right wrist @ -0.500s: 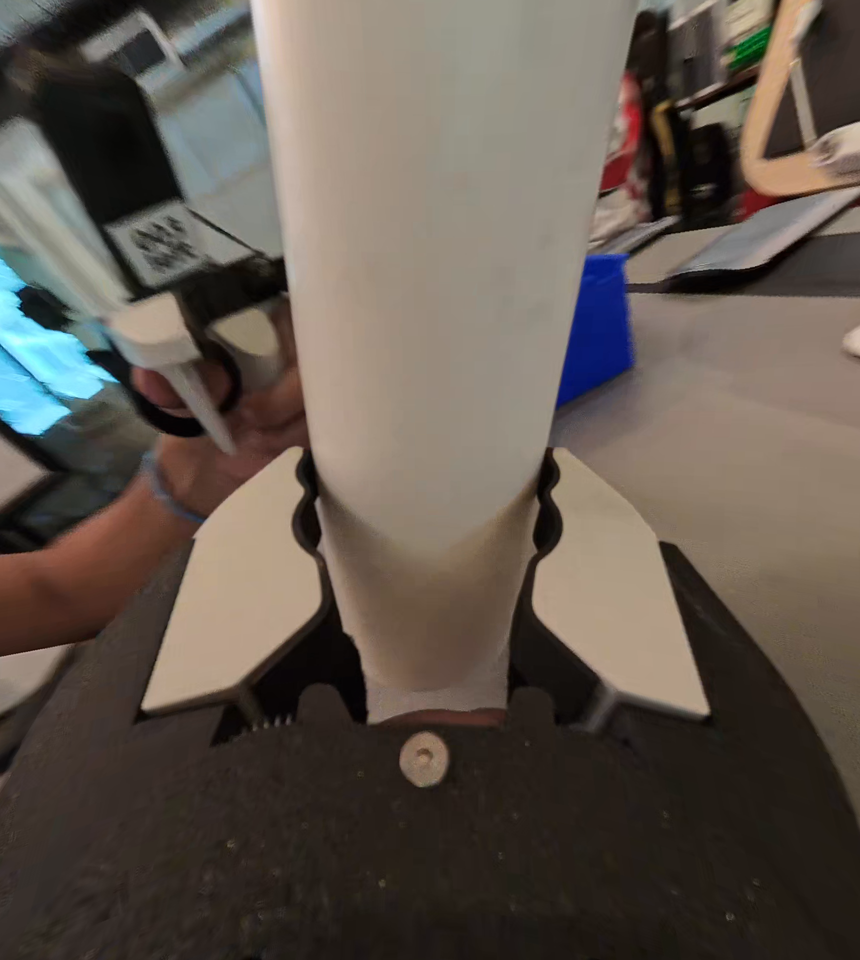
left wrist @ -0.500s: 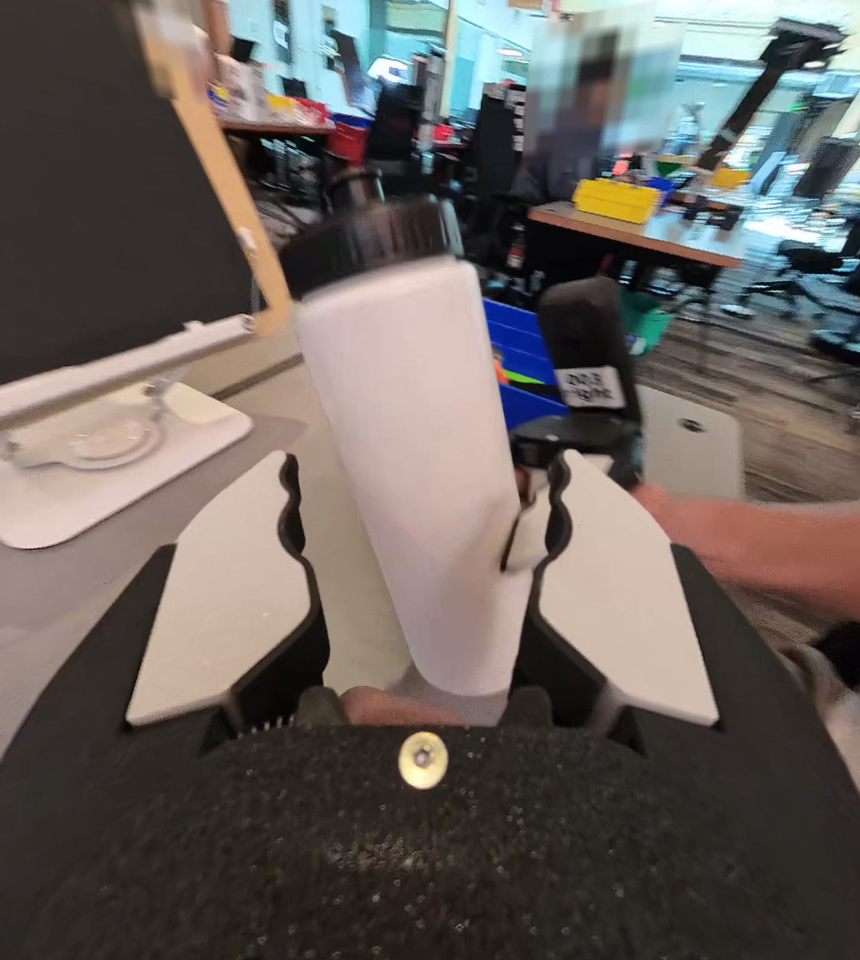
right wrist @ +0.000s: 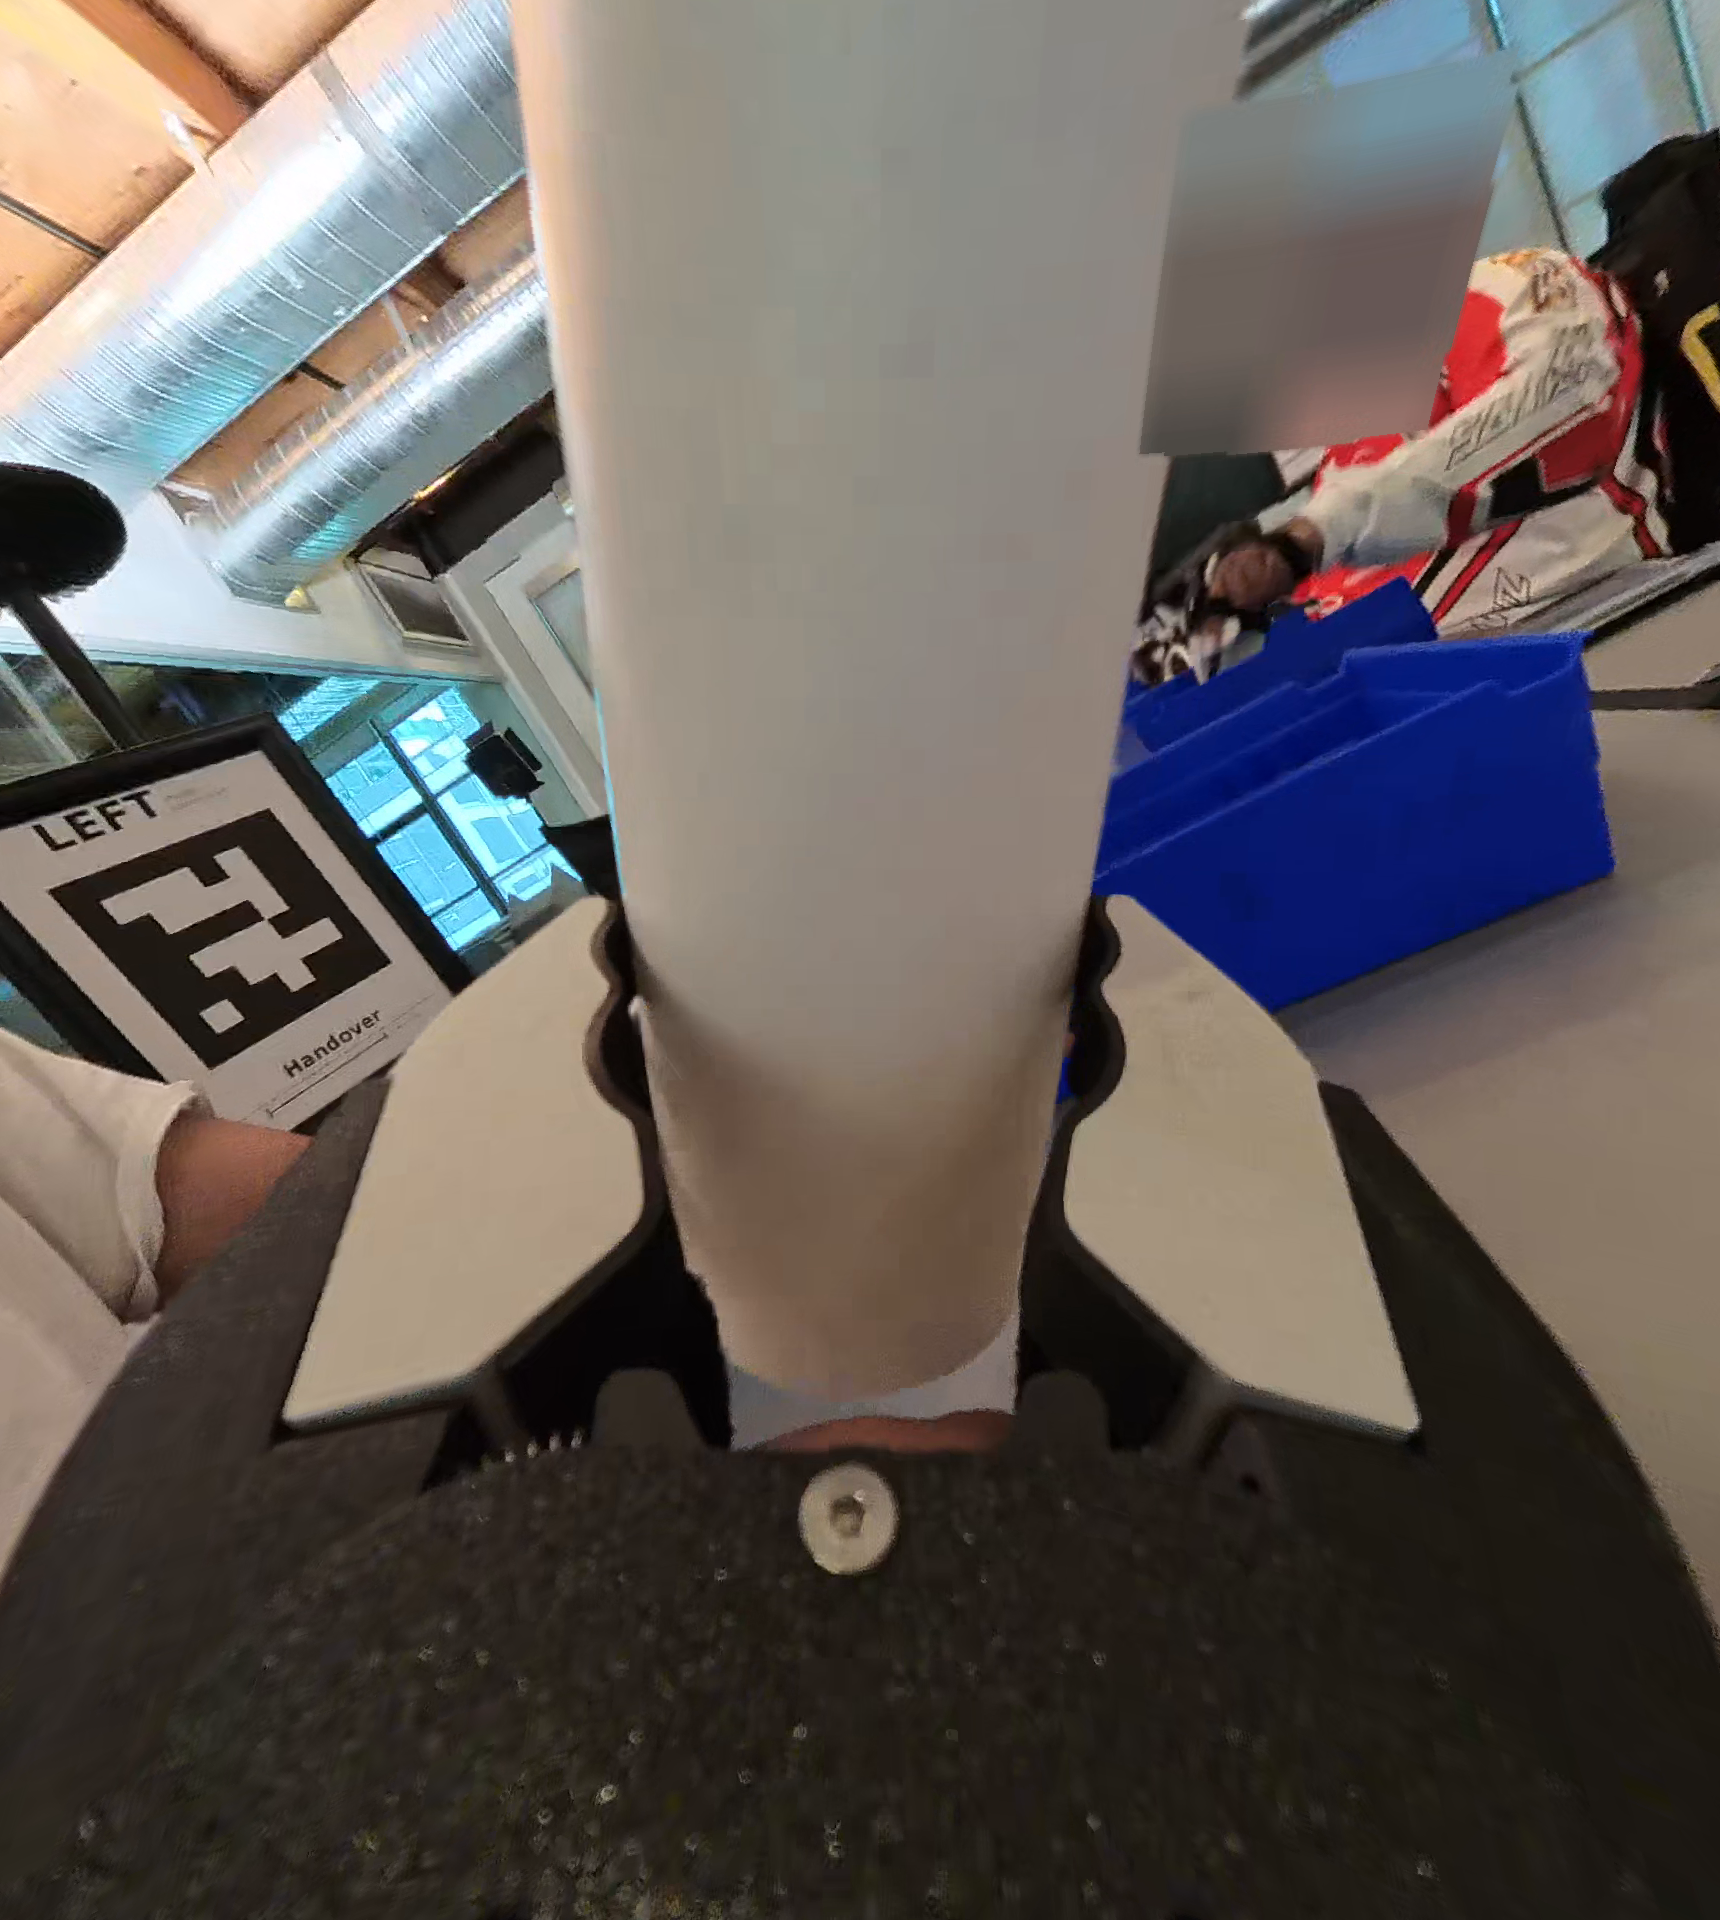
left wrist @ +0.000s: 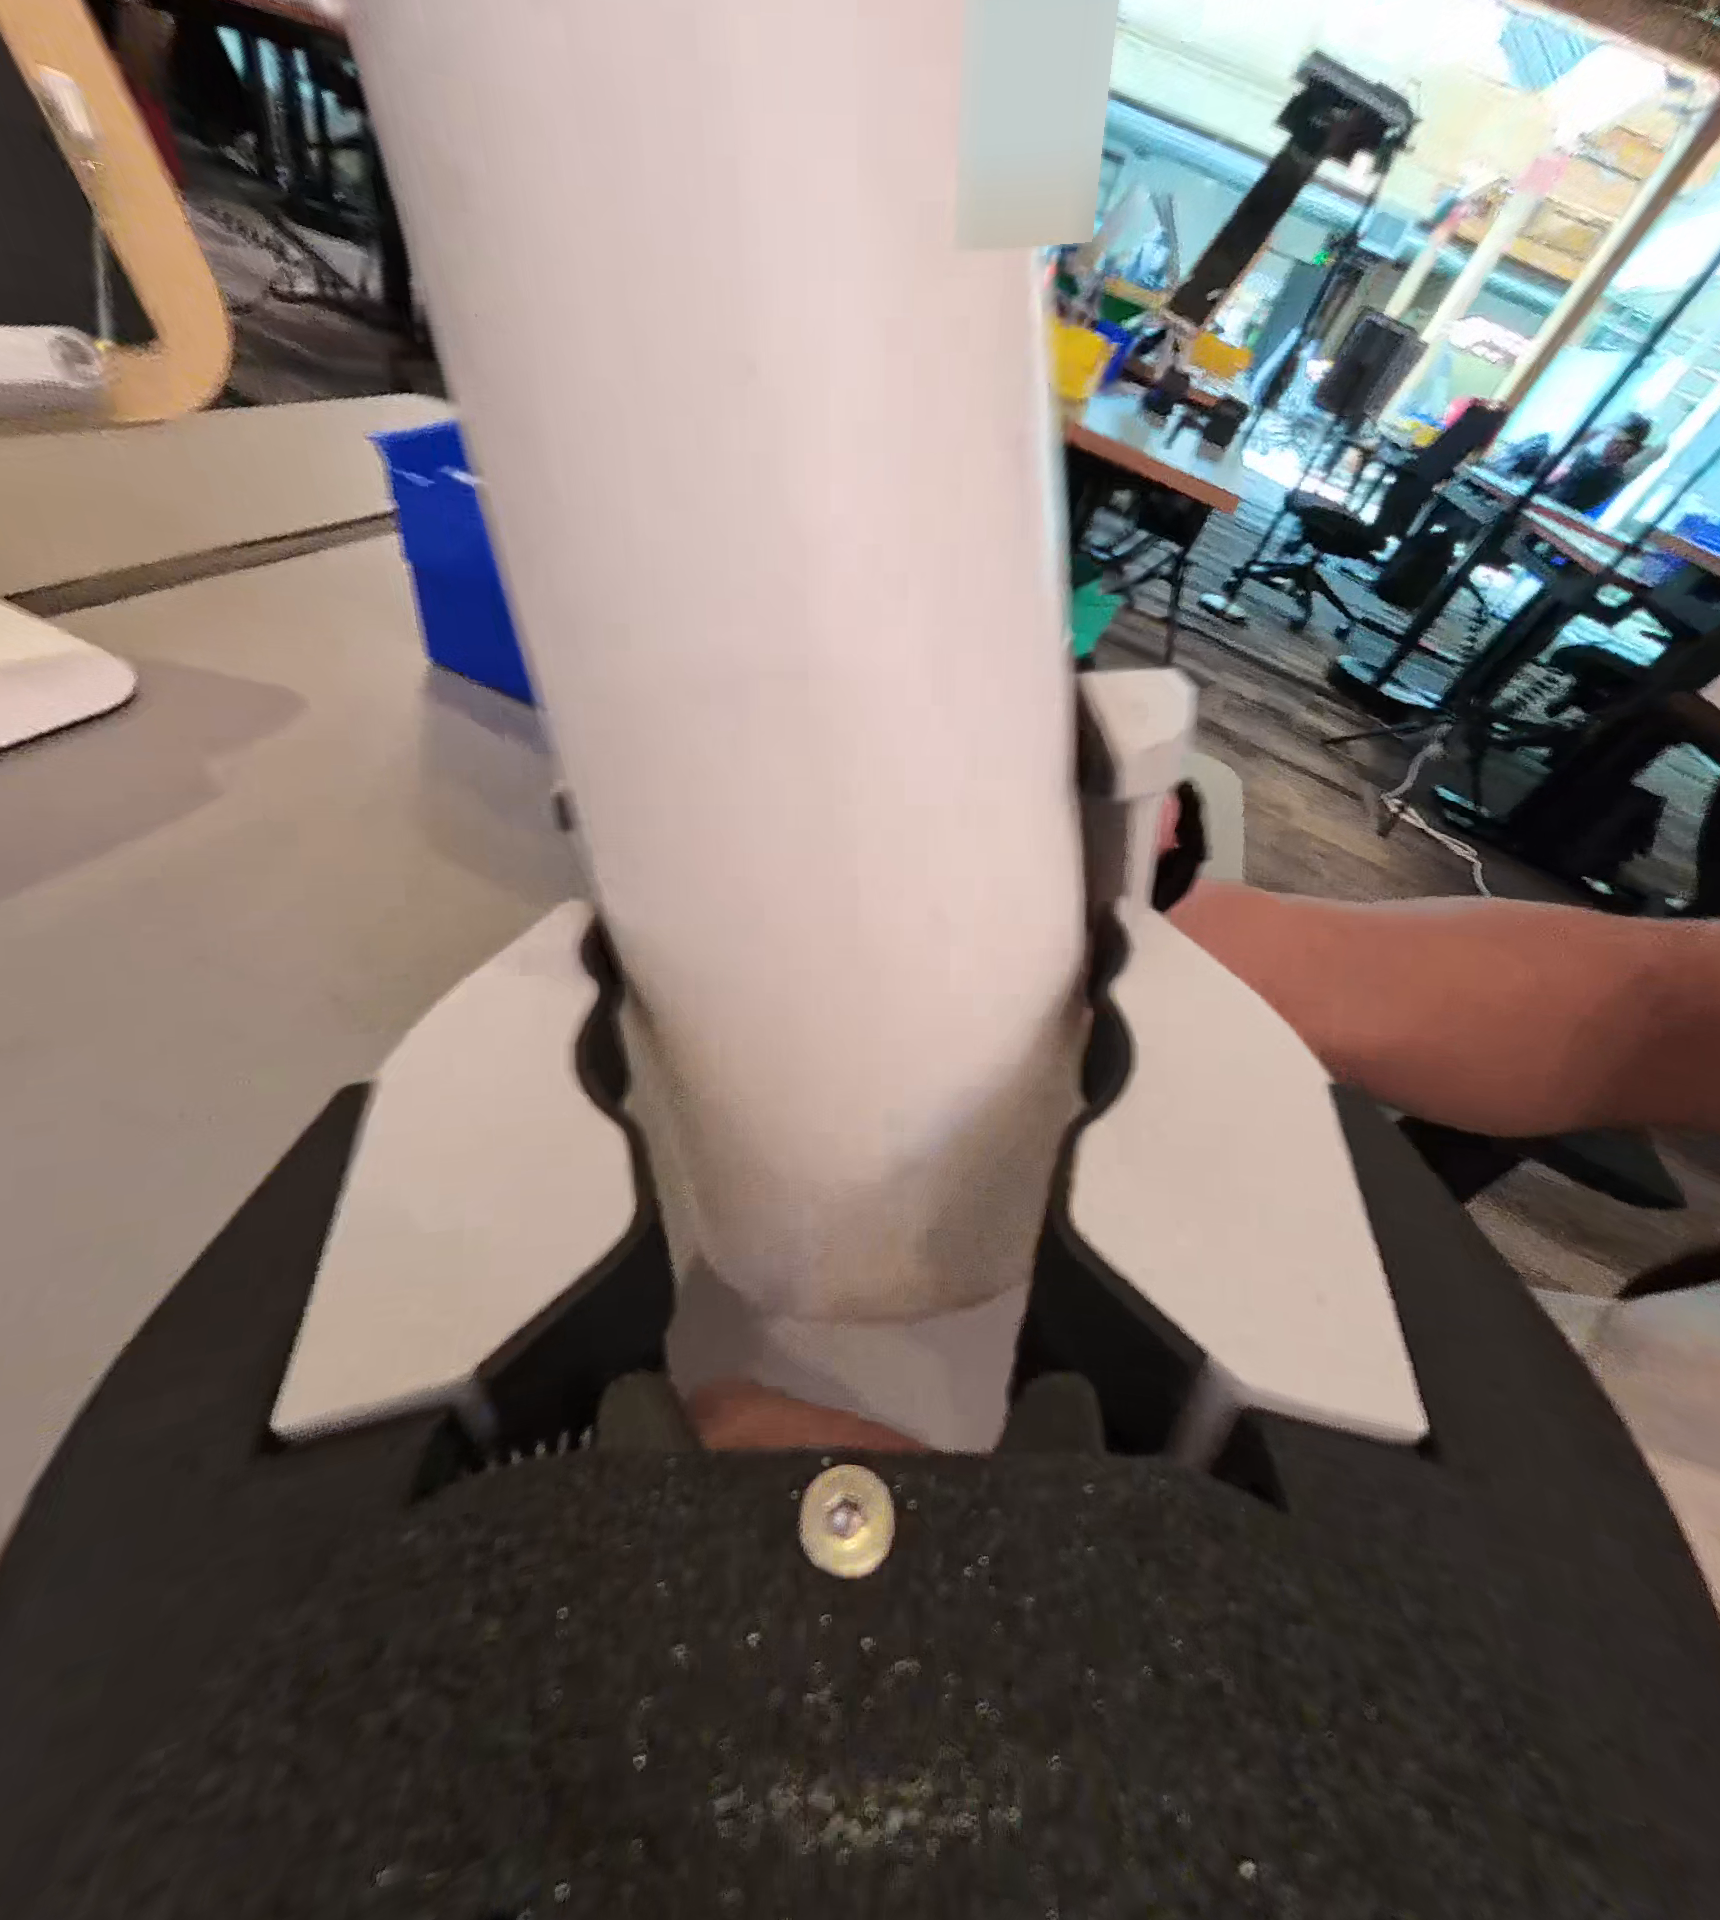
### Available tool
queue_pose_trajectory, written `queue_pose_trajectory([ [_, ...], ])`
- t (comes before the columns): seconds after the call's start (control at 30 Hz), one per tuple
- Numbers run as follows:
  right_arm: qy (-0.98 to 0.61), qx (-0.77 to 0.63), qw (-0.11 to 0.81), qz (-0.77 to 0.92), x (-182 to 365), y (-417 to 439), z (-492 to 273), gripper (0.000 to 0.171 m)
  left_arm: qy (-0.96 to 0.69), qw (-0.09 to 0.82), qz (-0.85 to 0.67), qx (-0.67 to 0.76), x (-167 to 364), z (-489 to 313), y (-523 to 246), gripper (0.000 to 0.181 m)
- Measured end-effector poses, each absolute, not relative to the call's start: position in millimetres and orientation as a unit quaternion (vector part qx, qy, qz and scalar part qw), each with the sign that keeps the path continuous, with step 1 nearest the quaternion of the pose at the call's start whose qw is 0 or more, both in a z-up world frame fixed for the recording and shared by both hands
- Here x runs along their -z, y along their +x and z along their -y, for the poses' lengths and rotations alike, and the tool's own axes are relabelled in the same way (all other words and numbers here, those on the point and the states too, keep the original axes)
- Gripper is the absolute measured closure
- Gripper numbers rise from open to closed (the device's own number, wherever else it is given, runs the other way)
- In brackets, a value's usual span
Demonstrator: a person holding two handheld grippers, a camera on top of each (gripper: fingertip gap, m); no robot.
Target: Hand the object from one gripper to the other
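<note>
Left gripper (left wrist: 851, 997): clamped on white bottle (left wrist: 762, 582).
Right gripper (right wrist: 856, 997): also clamped on bottle (right wrist: 856, 582).
Behind: blue bin (right wrist: 1375, 821) on grey table (right wrist: 1614, 1039).

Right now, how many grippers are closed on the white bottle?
2. The left gripper pinches the white bottle low on its body. The right gripper also grips it near the base, as its own view shows.

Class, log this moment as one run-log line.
stage: handover | object: white bottle | left gripper: shut on bottle | right gripper: shut on bottle | both holding
</note>
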State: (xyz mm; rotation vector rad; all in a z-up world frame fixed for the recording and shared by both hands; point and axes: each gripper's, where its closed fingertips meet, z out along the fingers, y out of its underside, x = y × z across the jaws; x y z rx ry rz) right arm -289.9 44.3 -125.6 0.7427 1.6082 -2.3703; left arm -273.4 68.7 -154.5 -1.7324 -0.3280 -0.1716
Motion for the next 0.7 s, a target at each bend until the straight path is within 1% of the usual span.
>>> queue_pose_trajectory([
  [0.1,0.258,0.786,0.080,-0.555,133,-293,-43,0.090,-0.785,0.596,0.146,0.082,165,-66,-276,0.096],
  [0.23,0.277,0.776,0.071,-0.562,138,-300,-46,0.092,-0.785,0.596,0.158,0.062,170,-66,-283,0.097],
  [0.33,0.292,0.766,0.015,-0.572,135,-309,-63,0.087,-0.795,0.584,0.160,0.028,176,-58,-293,0.097],
  [0.37,0.300,0.755,-0.020,-0.582,133,-314,-71,0.085,-0.799,0.580,0.160,0.008,176,-55,-297,0.097],
  [0.4,0.308,0.737,-0.064,-0.598,131,-319,-80,0.079,-0.807,0.570,0.156,-0.018,178,-52,-302,0.097],
  [0.47,0.301,0.678,-0.171,-0.648,123,-325,-100,0.073,-0.818,0.554,0.145,-0.064,178,-47,-309,0.098],
  [0.57,0.265,0.545,-0.338,-0.720,100,-325,-134,0.068,-0.832,0.526,0.124,-0.123,179,-41,-315,0.098],
  [0.63,0.214,0.443,-0.444,-0.748,83,-318,-145,0.070,-0.839,0.512,0.116,-0.144,180,-40,-316,0.098],
  [0.7,0.139,0.349,-0.515,-0.770,80,-306,-137,0.070,-0.848,0.497,0.113,-0.147,185,-41,-316,0.099],
])
